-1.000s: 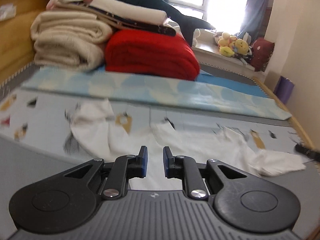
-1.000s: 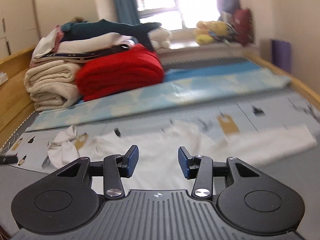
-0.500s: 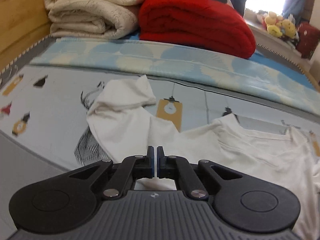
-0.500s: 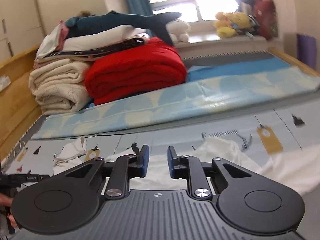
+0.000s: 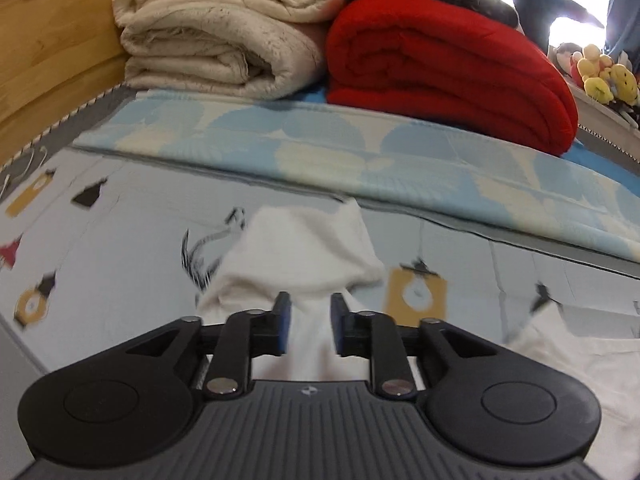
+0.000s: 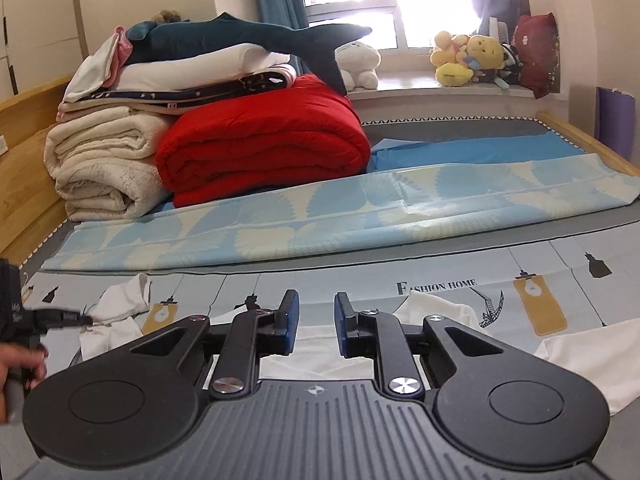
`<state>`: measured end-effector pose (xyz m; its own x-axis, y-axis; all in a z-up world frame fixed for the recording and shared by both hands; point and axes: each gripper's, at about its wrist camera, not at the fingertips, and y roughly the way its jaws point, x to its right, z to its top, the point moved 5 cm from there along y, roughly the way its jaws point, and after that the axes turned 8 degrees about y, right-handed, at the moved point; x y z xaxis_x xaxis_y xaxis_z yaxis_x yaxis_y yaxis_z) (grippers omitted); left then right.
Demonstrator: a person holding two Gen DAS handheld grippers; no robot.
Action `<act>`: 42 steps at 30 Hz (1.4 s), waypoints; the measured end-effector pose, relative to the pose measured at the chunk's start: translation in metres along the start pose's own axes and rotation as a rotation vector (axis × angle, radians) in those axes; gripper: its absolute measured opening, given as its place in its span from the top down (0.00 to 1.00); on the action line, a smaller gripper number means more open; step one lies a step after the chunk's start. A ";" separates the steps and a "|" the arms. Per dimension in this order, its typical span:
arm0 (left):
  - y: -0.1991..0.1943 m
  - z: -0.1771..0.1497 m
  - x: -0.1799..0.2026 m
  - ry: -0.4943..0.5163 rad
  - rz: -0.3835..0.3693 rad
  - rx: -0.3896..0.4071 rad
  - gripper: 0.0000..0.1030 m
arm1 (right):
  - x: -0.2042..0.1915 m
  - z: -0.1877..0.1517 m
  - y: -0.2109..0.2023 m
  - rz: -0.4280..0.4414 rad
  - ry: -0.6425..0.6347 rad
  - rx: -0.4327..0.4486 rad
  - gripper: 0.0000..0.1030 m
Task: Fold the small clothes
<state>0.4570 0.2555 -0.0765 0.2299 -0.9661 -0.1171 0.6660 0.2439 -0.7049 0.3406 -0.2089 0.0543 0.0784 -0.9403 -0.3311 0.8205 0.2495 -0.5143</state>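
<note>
A white small shirt [image 6: 440, 308] lies spread on the printed grey bed sheet [image 6: 436, 256]. Its crumpled left sleeve [image 5: 304, 248] lies just ahead of my left gripper [image 5: 308, 320]. That gripper's jaws are opening; white cloth shows below the gap and the pads do not press on it. In the right wrist view the left gripper [image 6: 86, 320] reaches the sleeve [image 6: 124, 300] from the left, held by a hand [image 6: 16, 364]. My right gripper [image 6: 316, 320] hovers over the shirt's middle, narrowly open, with nothing between its pads.
Folded cream blankets [image 6: 100, 168] and a red quilt [image 6: 264, 144] are stacked at the head of the bed under a shark plush [image 6: 248, 36]. A blue patterned cloth [image 6: 360, 208] lies across the bed. A wooden bed frame [image 5: 48, 56] stands left, soft toys [image 6: 472, 60] on the sill.
The left gripper moved forward and down to the left sleeve, shut, then opened. The right gripper narrowed its jaws and shifted left over the shirt.
</note>
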 end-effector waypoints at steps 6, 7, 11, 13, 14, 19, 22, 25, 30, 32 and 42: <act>0.045 0.010 -0.006 -0.006 -0.071 0.037 0.57 | -0.011 -0.006 0.004 0.025 -0.058 -0.018 0.79; 0.048 0.011 -0.001 0.013 -0.084 0.039 0.54 | -0.012 -0.007 0.004 0.027 -0.066 -0.019 0.77; 0.071 0.007 0.020 0.111 -0.086 0.016 0.39 | -0.017 -0.012 0.010 0.041 -0.076 -0.046 0.73; 0.084 0.004 0.023 0.124 -0.081 -0.016 0.39 | -0.019 -0.013 0.012 0.050 -0.076 -0.056 0.71; 0.089 0.004 0.024 0.127 -0.074 -0.026 0.39 | -0.019 -0.014 0.013 0.051 -0.076 -0.061 0.70; 0.101 0.000 0.033 0.145 -0.011 -0.039 0.59 | -0.020 -0.018 0.015 0.053 -0.082 -0.078 0.69; 0.097 0.002 0.031 0.128 0.015 -0.038 0.92 | -0.021 -0.023 0.017 0.054 -0.099 -0.093 0.68; 0.085 0.009 0.018 0.045 0.047 -0.036 0.93 | -0.023 -0.025 0.020 0.051 -0.099 -0.106 0.68; 0.032 0.028 0.003 0.016 0.077 0.042 0.93 | -0.032 -0.023 0.014 0.070 -0.111 -0.088 0.68; 0.005 0.035 -0.007 -0.027 0.072 0.064 0.93 | -0.034 -0.022 0.012 0.073 -0.120 -0.082 0.68; -0.137 0.020 -0.083 -0.470 -0.070 0.116 0.93 | -0.048 -0.014 -0.013 0.124 -0.120 -0.028 0.67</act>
<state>0.3605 0.3037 0.0437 0.4596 -0.8444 0.2754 0.7598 0.2131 -0.6143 0.3184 -0.1635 0.0654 0.2467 -0.9222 -0.2978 0.7845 0.3704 -0.4974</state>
